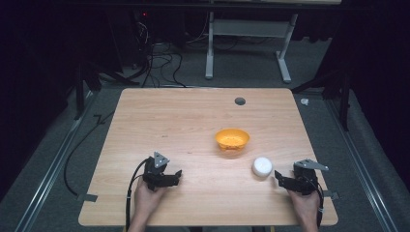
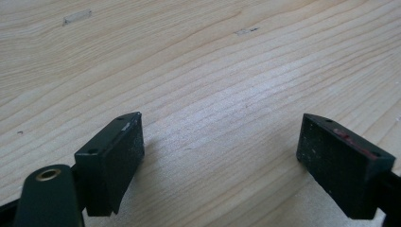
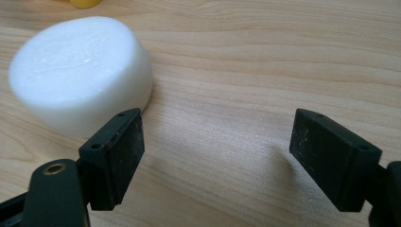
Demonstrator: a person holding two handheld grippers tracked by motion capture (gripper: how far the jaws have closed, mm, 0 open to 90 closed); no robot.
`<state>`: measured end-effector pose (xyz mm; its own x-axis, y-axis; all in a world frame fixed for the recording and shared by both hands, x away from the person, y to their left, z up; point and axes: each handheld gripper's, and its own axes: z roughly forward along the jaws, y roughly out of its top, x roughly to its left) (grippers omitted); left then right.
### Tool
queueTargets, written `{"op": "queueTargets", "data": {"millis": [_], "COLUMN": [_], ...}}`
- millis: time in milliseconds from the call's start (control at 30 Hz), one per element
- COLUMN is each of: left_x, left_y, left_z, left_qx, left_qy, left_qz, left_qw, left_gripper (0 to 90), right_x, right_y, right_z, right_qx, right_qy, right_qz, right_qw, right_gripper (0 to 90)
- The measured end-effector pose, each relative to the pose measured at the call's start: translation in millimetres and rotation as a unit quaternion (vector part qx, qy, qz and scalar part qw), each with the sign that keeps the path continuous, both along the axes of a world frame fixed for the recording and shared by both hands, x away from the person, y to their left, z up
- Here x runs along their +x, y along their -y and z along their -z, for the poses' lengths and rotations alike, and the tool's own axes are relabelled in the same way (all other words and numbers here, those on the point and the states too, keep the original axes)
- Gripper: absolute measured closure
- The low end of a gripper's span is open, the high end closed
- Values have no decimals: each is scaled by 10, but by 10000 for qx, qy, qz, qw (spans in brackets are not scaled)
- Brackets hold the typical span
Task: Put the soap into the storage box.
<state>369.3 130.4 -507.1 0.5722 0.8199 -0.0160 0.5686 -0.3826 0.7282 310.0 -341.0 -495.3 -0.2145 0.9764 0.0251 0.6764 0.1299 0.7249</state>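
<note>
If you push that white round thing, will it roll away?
Probably not: the white puck lies flat on the table, so it should slide rather than roll. It looks solid and smooth, maybe a bit slippery to pinch. Tipped on edge, it might roll.

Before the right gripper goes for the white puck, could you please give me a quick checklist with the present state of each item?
1. Right gripper open: ok.
2. White puck between its jaws: not ok, it sits off beside one jaw.
3. Puck free of the orange bowl: ok, apart.
4. Left gripper open and holding nothing: ok.
5. Left gripper away from the puck: ok.
6. Puck's weight: cannot tell.
</note>
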Motion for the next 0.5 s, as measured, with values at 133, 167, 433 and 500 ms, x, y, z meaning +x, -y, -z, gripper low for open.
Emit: {"op": "queueTargets", "data": {"millis": [133, 167, 433, 500], "left_x": [0, 0, -2, -2], "left_y": [0, 0, 0, 0], "left_z": [0, 0, 1, 1], "left_qx": [1, 0, 2, 0], "left_qy": [1, 1, 8, 8], "left_qz": [0, 0, -11, -13], "left_qw": [10000, 10000, 10000, 10000], "left_gripper": [161, 161, 161, 162], "right_x": [-60, -76, -197, -228], "right_y": [-22, -31, -91, -109], "right_z": [-45, -55, -89, -92], "right_qx": [29, 42, 89, 107], "right_qy": [134, 148, 292, 288], "right_qz": [-38, -28, -21, -31], "right_qw": [9999, 9999, 9995, 9995], "right_gripper": [207, 208, 232, 231]}}
